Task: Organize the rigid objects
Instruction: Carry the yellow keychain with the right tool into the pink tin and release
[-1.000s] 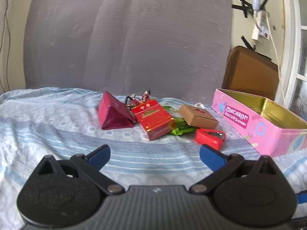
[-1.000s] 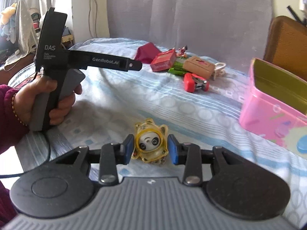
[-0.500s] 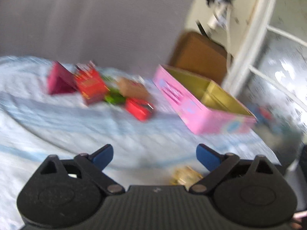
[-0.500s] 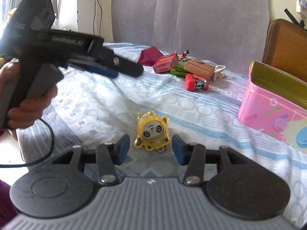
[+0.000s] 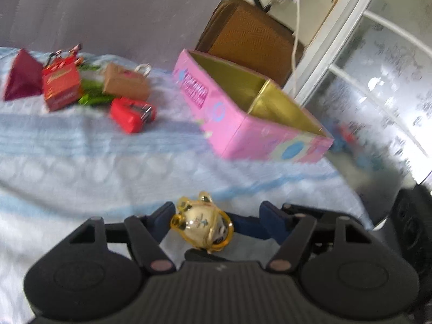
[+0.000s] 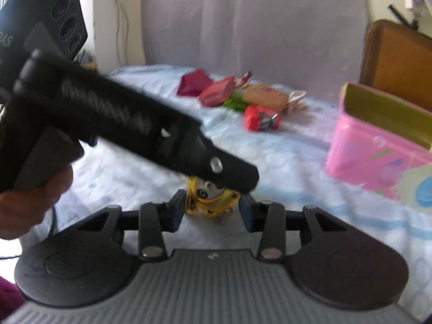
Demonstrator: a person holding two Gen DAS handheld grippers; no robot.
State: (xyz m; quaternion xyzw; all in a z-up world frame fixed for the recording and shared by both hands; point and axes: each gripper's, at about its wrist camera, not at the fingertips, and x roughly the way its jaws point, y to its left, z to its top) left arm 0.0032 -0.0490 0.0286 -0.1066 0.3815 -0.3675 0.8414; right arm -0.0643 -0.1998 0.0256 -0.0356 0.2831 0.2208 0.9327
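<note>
A small yellow panda toy (image 5: 201, 226) lies on the pale blue bedsheet. It sits between the blue pads of my left gripper (image 5: 216, 218), whose jaws are closing; a gap remains on its right side. In the right wrist view the same toy (image 6: 210, 198) is between the pads of my right gripper (image 6: 212, 208), also closing and close beside it. The left gripper (image 6: 235, 181) reaches in from the upper left and covers the toy's top. The open pink tin (image 5: 229, 124) stands to the right, its pink wall (image 6: 364, 145) in the right wrist view too.
At the back of the bed lie a red stapler (image 5: 132, 114), a brown box (image 5: 125, 83), a red box (image 5: 60, 86), a green packet (image 5: 91, 97) and a maroon pouch (image 5: 23, 75). A brown case (image 5: 251, 35) leans behind the tin. A person's hand (image 6: 32, 205) holds the left gripper.
The left gripper swung right and down from the far pile to the yellow toy, and its jaws narrowed. The right gripper let its jaws widen off the toy, then narrowed them around it again.
</note>
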